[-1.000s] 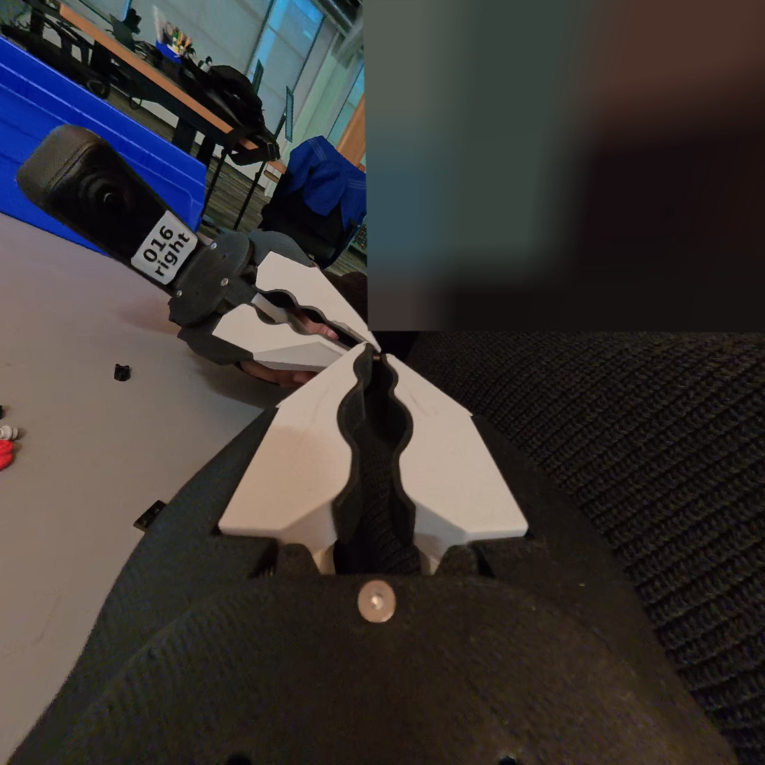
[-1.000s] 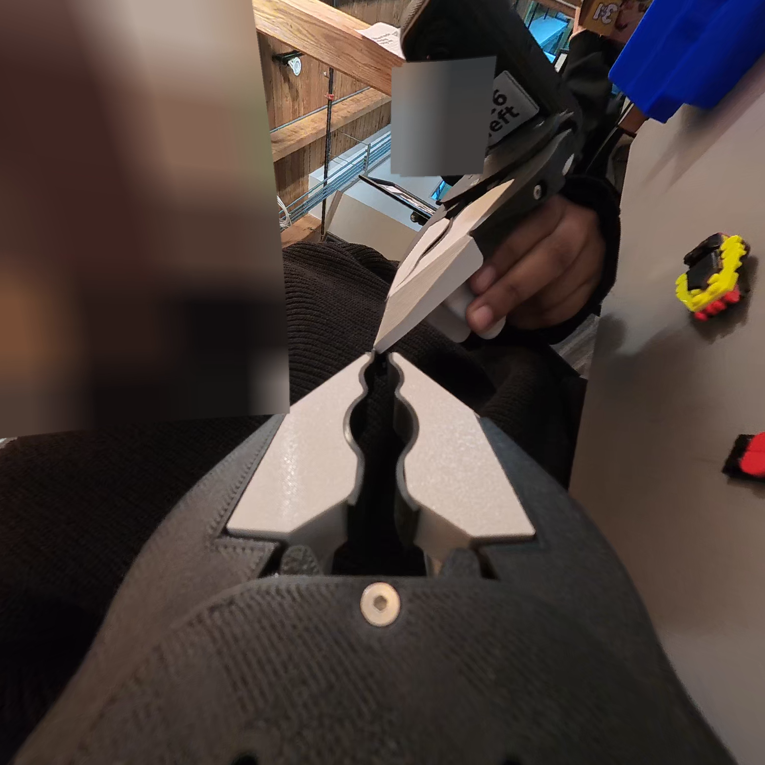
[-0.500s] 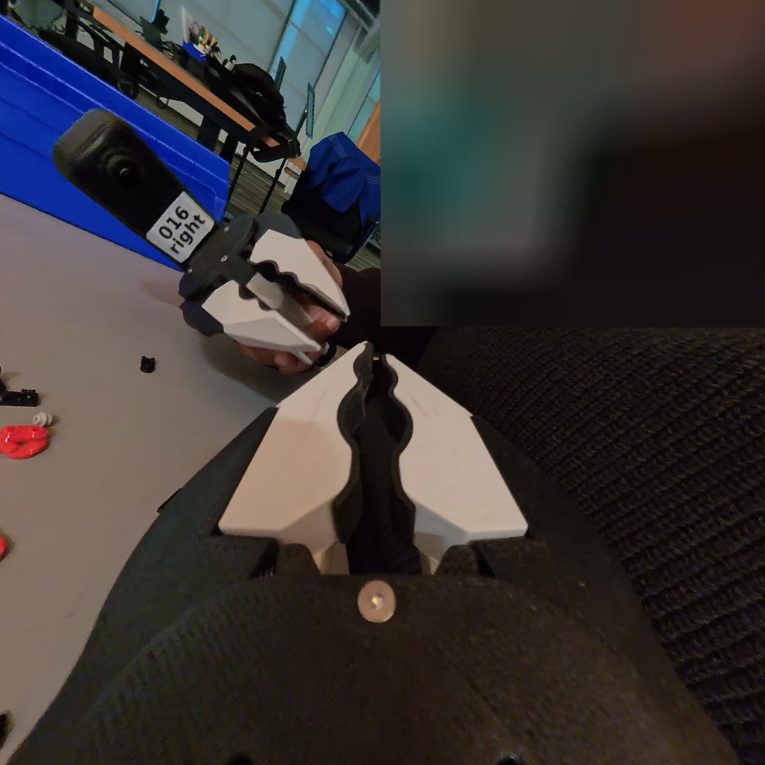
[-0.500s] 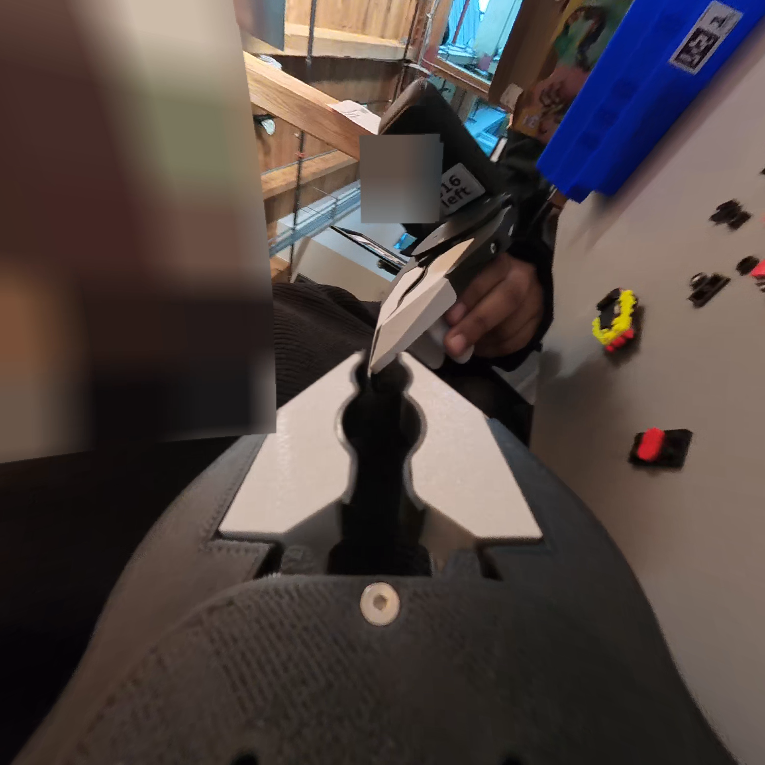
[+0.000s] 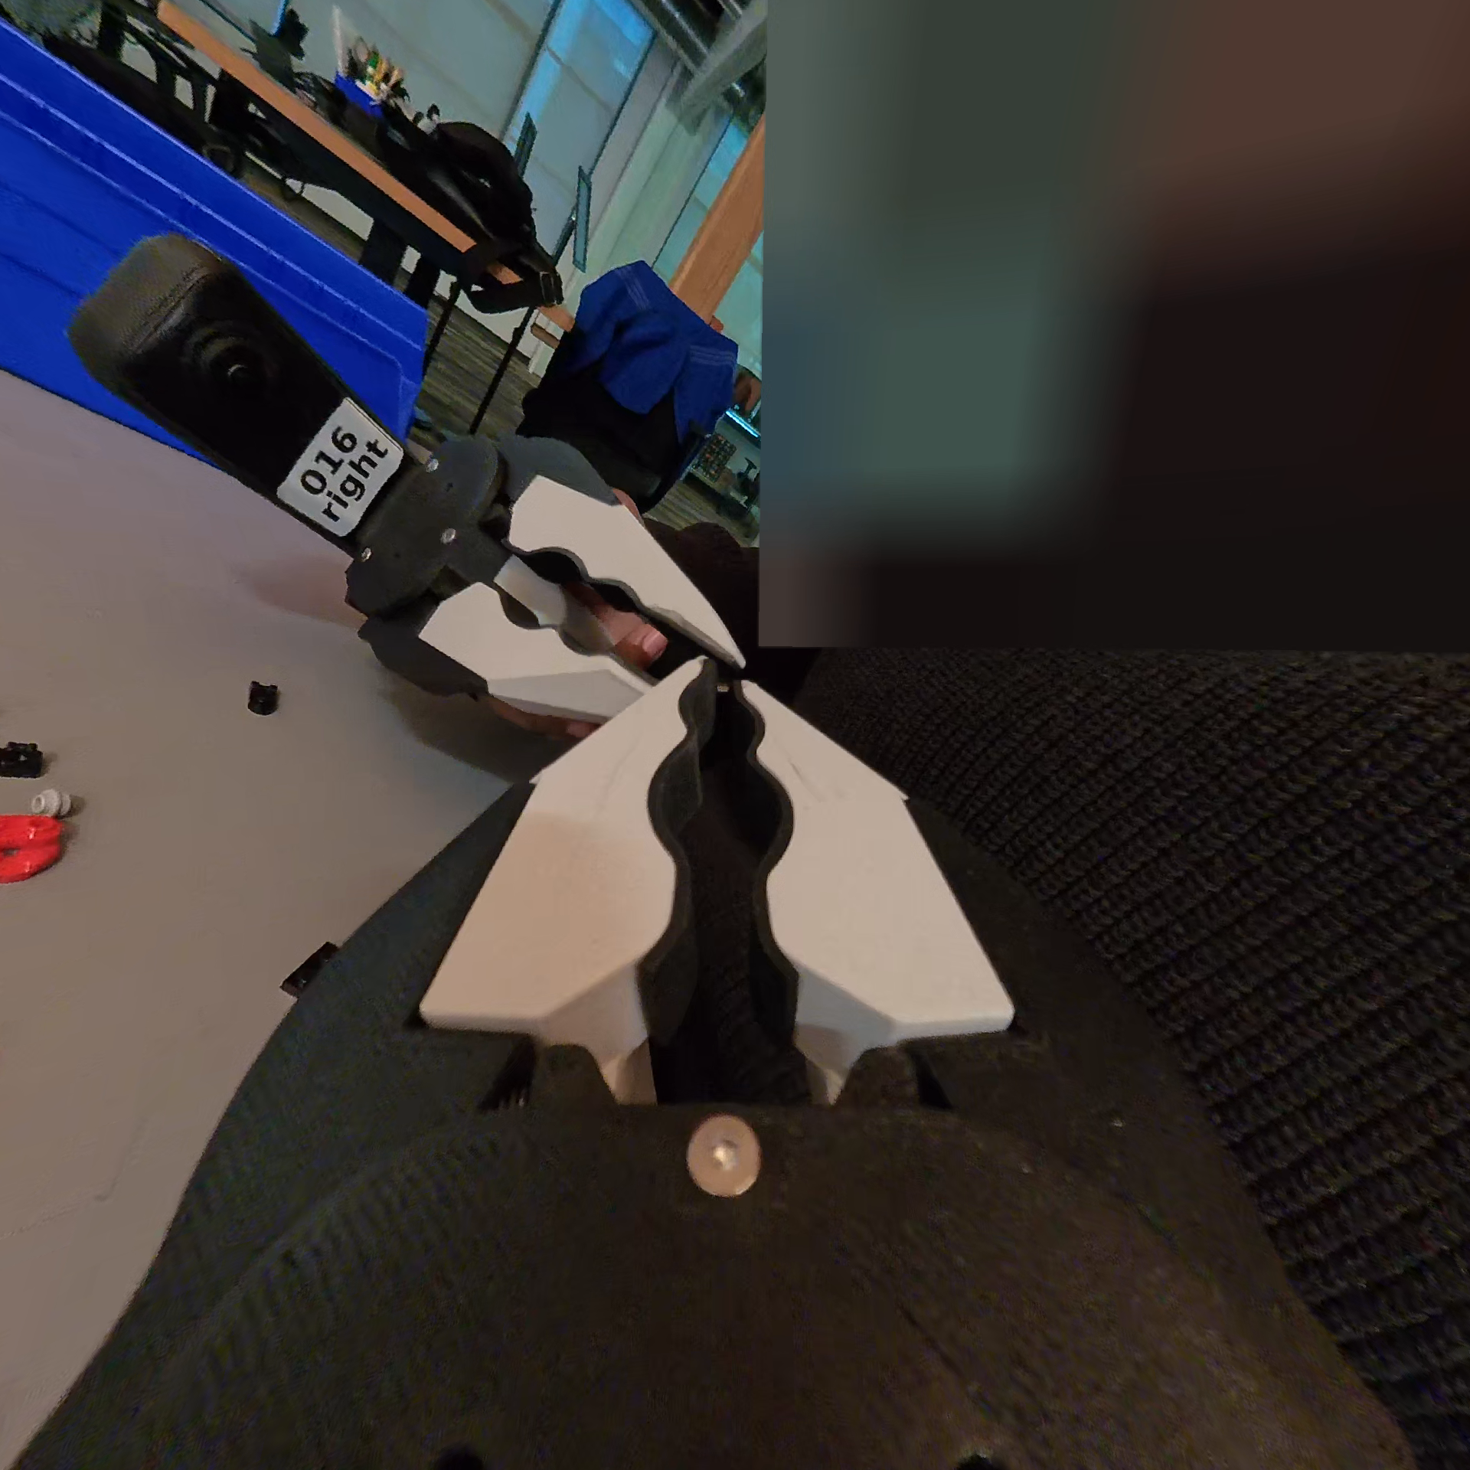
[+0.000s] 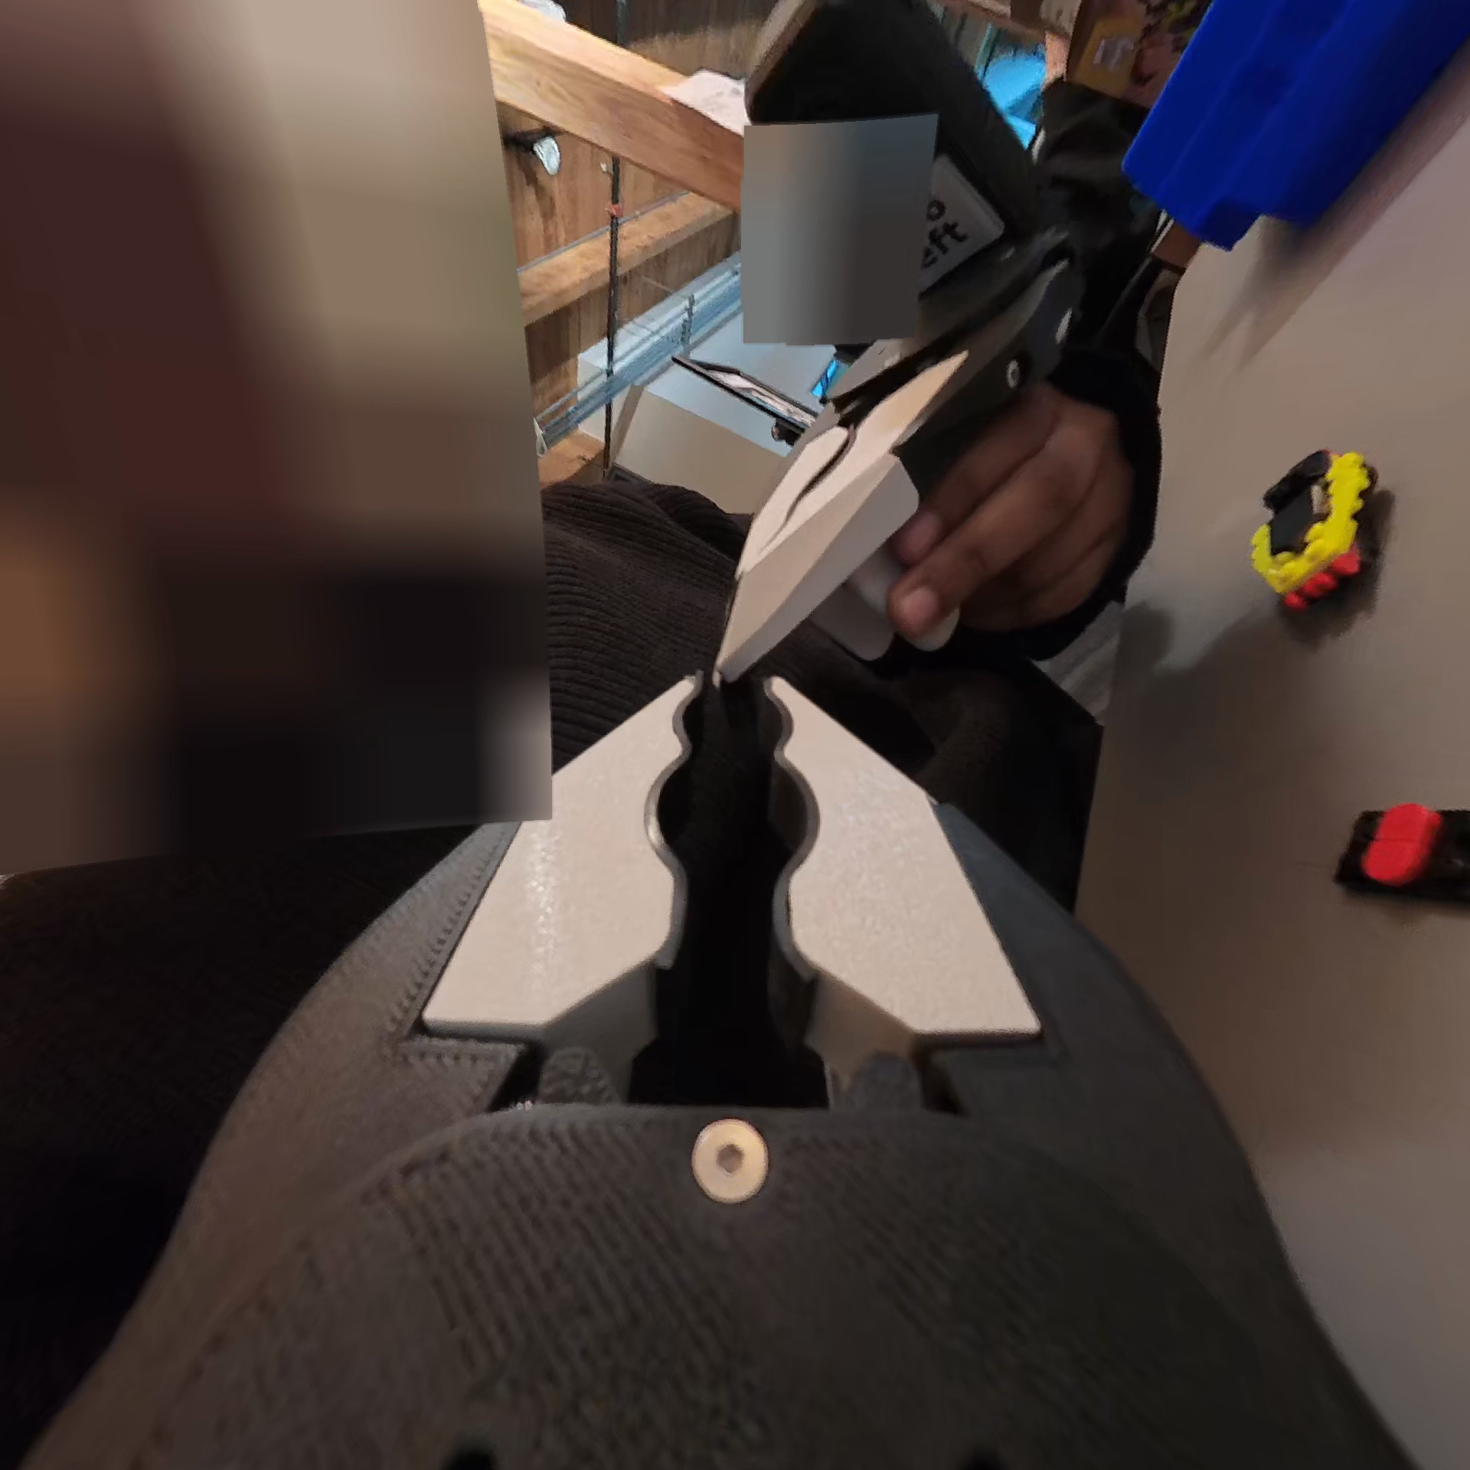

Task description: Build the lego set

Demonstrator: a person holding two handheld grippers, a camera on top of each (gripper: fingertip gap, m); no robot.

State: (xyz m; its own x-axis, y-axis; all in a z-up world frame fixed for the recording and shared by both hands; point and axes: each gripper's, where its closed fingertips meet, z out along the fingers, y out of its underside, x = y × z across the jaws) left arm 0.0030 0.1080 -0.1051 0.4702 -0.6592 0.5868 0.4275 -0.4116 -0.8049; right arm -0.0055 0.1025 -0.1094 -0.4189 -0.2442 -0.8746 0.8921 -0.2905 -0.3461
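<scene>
Off the grey table's (image 5: 159,596) edge, over a black knit sweater (image 5: 1153,875): left gripper (image 5: 720,680) tips pressed together, poking between right gripper (image 6: 733,682) tips, which stand slightly apart, unclamped; yellow-black brick piece (image 6: 1312,541) and red-black piece (image 6: 1400,855) lie well apart on the table

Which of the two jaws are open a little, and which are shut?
The right gripper has a small gap at its tips; the left gripper has tips that meet.

White-fingered black gripper (image 5: 720,684), black sleeve (image 6: 1145,509)
</scene>
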